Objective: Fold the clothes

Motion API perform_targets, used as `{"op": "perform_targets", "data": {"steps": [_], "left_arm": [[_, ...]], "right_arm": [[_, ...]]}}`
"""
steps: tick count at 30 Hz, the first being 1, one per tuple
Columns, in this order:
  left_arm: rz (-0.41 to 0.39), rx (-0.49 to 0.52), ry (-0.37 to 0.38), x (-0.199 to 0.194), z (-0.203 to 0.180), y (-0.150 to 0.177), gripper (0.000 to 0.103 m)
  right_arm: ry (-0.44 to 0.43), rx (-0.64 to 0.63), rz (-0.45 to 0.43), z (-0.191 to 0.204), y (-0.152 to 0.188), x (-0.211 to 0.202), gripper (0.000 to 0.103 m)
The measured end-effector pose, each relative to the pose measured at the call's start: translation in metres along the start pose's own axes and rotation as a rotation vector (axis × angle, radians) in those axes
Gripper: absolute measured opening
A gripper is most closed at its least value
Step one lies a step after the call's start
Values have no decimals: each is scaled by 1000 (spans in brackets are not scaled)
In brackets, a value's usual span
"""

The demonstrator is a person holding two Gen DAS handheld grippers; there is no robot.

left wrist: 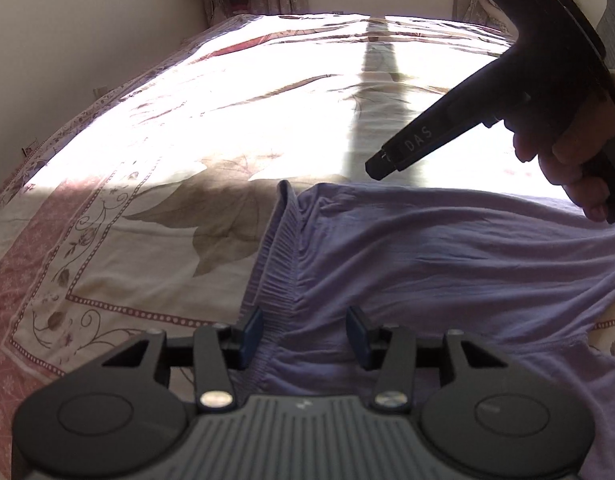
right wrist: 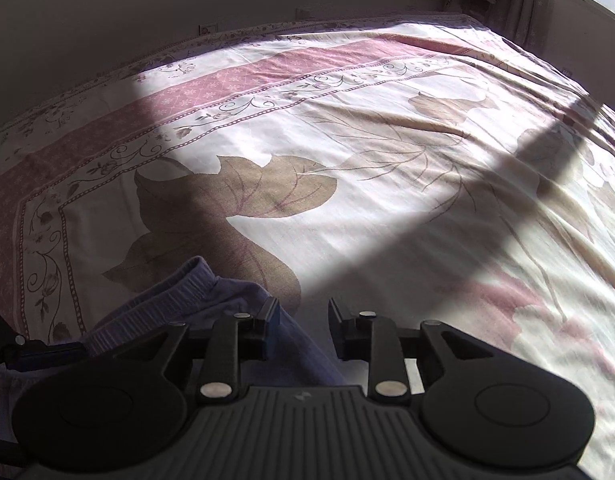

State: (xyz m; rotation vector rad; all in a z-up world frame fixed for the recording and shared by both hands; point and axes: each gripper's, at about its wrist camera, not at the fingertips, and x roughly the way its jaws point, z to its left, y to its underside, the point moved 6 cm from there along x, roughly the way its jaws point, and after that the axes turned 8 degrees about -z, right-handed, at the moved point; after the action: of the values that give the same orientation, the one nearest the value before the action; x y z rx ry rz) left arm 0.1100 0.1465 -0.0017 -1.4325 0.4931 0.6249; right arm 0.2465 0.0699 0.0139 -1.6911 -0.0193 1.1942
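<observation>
While lilac garment lies spread on near part of bed, ribbed waistband runs from near to far along its left edge. Left gripper low over near end of waistband, jaws released, band between them, nothing pinched. Right gripper at garment's far right edge, jaws parted, left finger over cloth, right one over sheet. Hand holds right gripper's handle. Sunlight patch across far bed.
</observation>
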Motion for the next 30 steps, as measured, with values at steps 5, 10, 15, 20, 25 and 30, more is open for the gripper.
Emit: {"op": "perform_targets", "data": {"steps": [5, 10, 15, 20, 25, 30], "left_arm": [[-10, -62, 3, -2, 1, -4, 60], [-34, -82, -5, -3, 1, -7, 59], [-65, -103, -6, -5, 0, -13, 55], [-56, -82, -5, -1, -9, -13, 55], [-44, -68, -4, 5, -17, -12, 55], [-31, -64, 7, 9, -27, -10, 55]], "right_arm": [[47, -5, 25, -36, 27, -35, 30], [98, 11, 48, -75, 57, -67, 30], [131, 38, 91, -109, 82, -84, 30], [148, 43, 137, -127, 102, -85, 30], [150, 43, 113, -131, 102, -86, 29], [152, 43, 88, -135, 101, -88, 2]]}}
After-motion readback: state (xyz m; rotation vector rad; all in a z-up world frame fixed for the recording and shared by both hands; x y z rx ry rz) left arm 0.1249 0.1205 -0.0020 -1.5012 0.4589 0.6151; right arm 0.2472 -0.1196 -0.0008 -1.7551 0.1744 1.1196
